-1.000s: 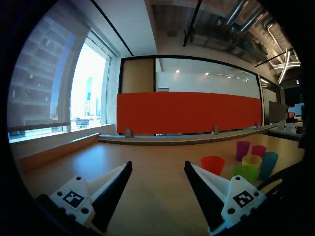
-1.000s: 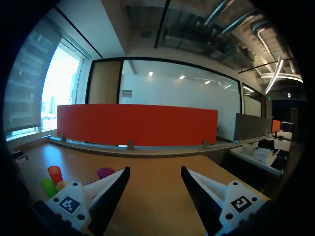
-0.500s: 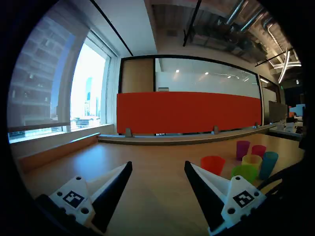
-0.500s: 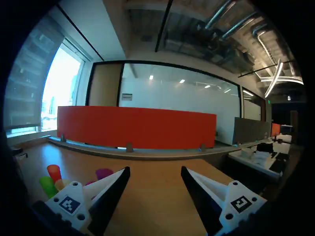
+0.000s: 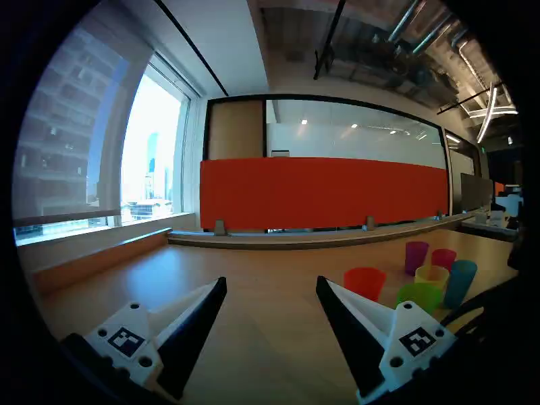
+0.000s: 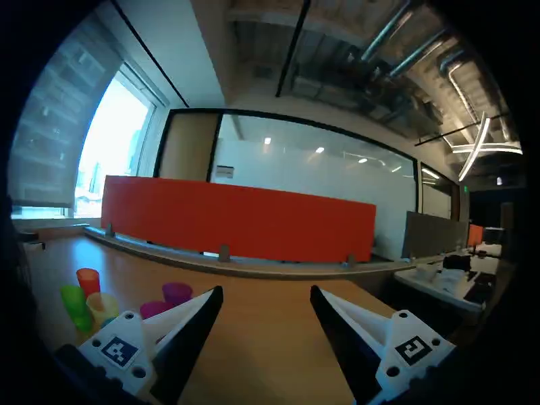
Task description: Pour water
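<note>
Several coloured plastic cups stand in a cluster on the wooden table. In the left gripper view they sit at the right: an orange cup (image 5: 364, 281), a purple cup (image 5: 416, 256), a yellow cup (image 5: 432, 277), a green cup (image 5: 418, 295) and a blue cup (image 5: 461, 283). My left gripper (image 5: 271, 289) is open, low over the table, with nothing between its fingers. In the right gripper view the cups are at the lower left: orange cup (image 6: 88, 280), green cup (image 6: 73, 304), yellow cup (image 6: 102, 307), purple cup (image 6: 177, 293). My right gripper (image 6: 266, 297) is open and holds nothing.
A long orange divider panel (image 5: 324, 192) runs along the table's far edge. A large window (image 5: 148, 169) is at the left. In the right gripper view another desk with items (image 6: 445, 273) lies at the right, past the table's edge.
The right gripper has tilted and shifted, so the cups rose and spread in its view. The left gripper has stayed still.
</note>
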